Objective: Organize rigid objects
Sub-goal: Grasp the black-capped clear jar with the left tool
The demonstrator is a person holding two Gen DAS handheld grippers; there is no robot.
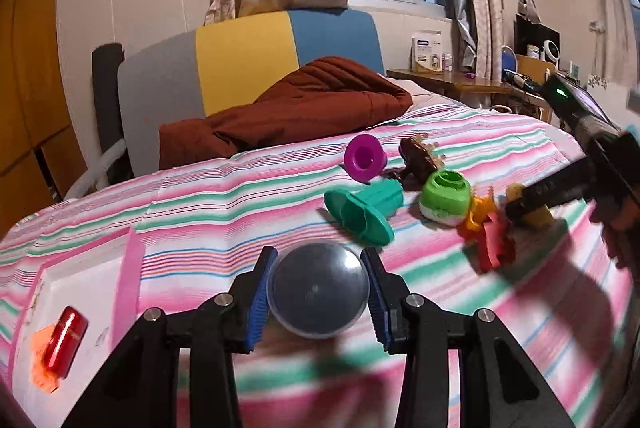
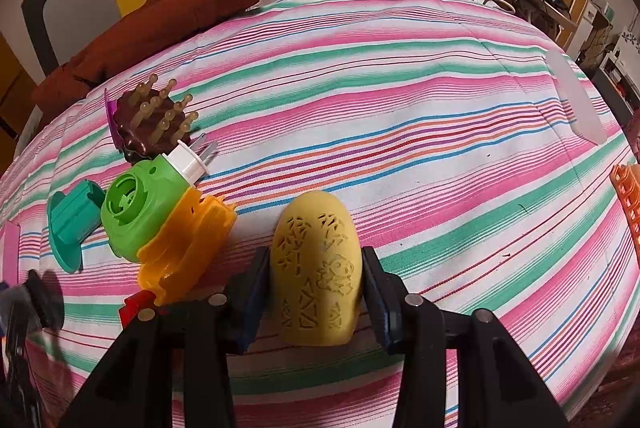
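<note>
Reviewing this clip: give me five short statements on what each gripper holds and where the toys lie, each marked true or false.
1. The left gripper holds a dark dome-shaped ball. True.
2. The right gripper is empty. False: its pads press a yellow egg-shaped shell.
3. A red capsule lies in the pink-rimmed tray. True.
4. The purple cup sits in that tray. False: it lies on the striped bedspread.
5. The green round toy touches the orange piece. True.
</note>
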